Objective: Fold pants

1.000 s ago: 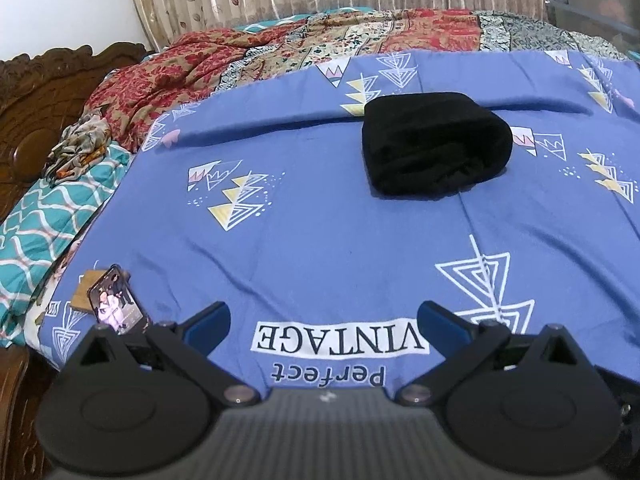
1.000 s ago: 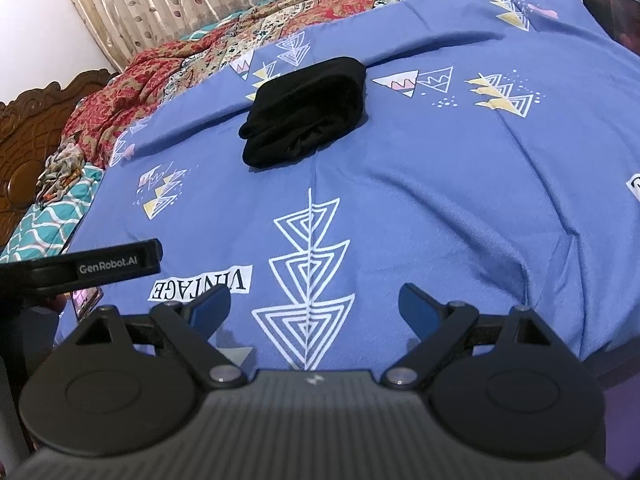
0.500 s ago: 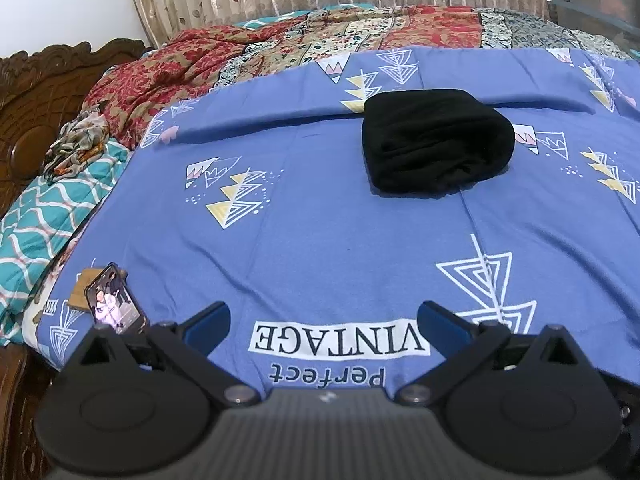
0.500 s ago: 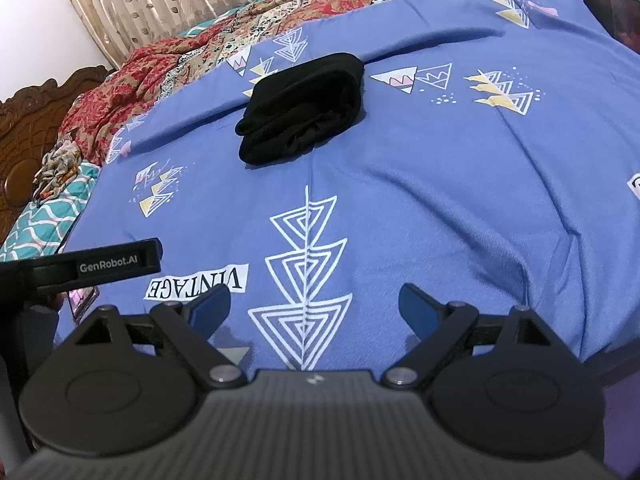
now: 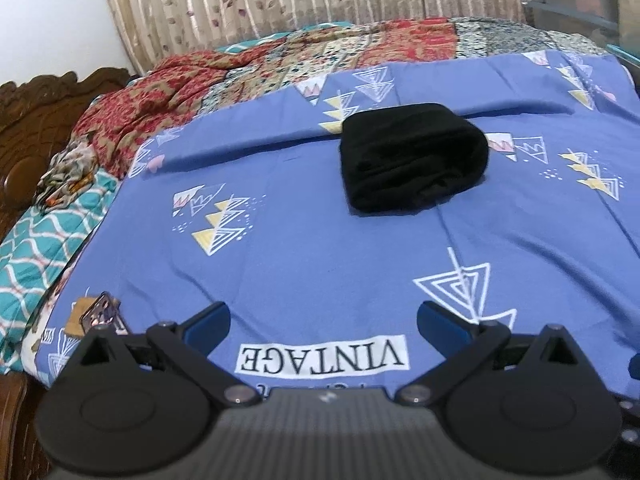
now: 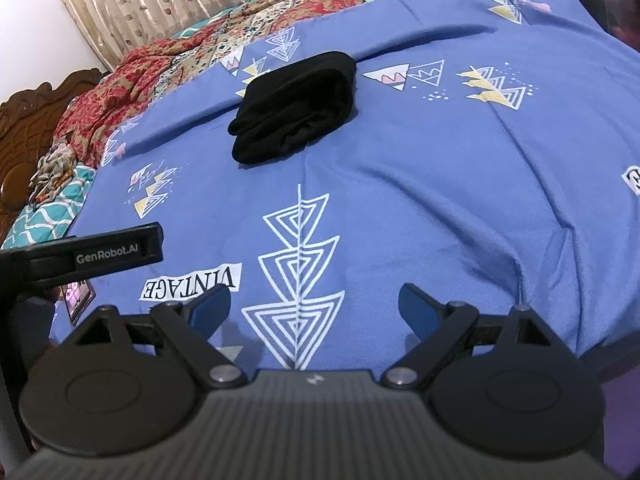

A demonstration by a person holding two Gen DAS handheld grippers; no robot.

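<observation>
left tongs (image 5: 322,318) pulled back slightly, both spread and empty, right tongs (image 6: 314,300) view shows folded pants (image 6: 294,106) open edge

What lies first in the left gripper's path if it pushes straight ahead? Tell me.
Nothing sits between the open left gripper fingers. Pointing slightly downward, it would probably meet the blue bedsheet first, short of the folded black pants; depth is hard to judge.

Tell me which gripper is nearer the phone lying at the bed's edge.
Left. The left gripper hangs open with the phone just beside its left finger. The right gripper, also open, sits farther along the bedsheet, with the left gripper between it and the phone.
</observation>
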